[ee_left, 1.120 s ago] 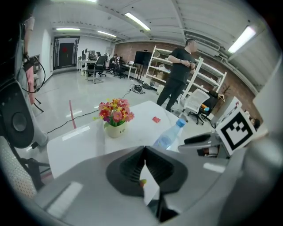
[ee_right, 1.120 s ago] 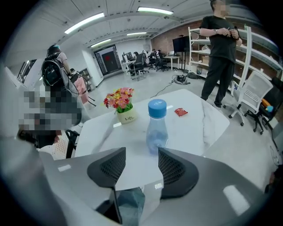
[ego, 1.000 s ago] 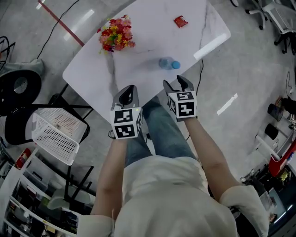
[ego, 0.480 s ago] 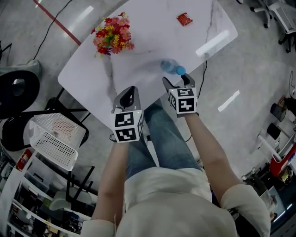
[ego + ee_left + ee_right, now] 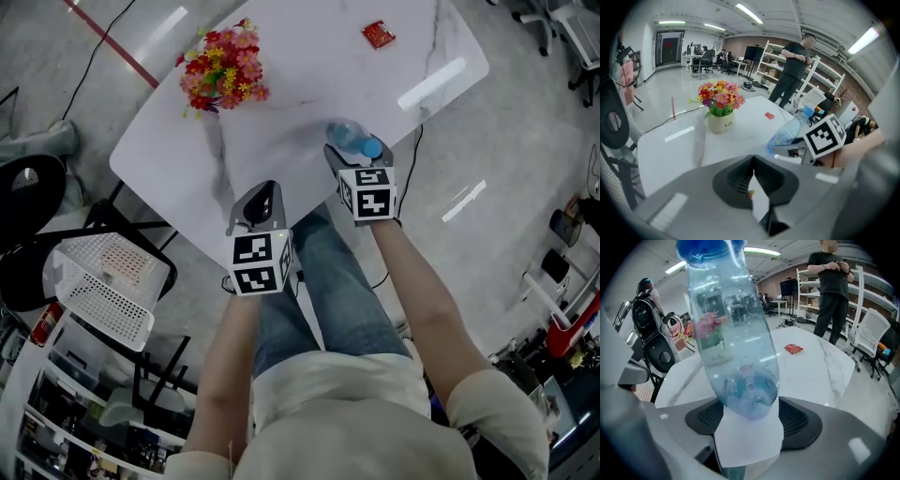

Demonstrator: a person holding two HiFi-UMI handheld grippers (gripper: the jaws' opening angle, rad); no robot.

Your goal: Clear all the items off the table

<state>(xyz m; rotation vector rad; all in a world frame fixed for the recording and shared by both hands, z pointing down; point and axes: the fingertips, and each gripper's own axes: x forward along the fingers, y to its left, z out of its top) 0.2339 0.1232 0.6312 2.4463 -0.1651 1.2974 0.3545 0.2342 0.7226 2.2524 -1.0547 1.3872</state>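
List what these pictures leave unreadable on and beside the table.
Red packet: print too small, head view.
Flower pot: lettering too small, left gripper view.
Basket: contents blurred behind its mesh, head view.
Bottle: cap cut by top edge, right gripper view.

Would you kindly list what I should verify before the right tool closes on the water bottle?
The water bottle sits between the jaws of the right tool, which have just been opening: ok.
Grip closed on it: not ok, jaws stand open.
The left tool shut, empty, apart from the bottle: ok.
The flower pot and red packet clear of the grasp: ok.
Bottle upright or lying: cannot tell.
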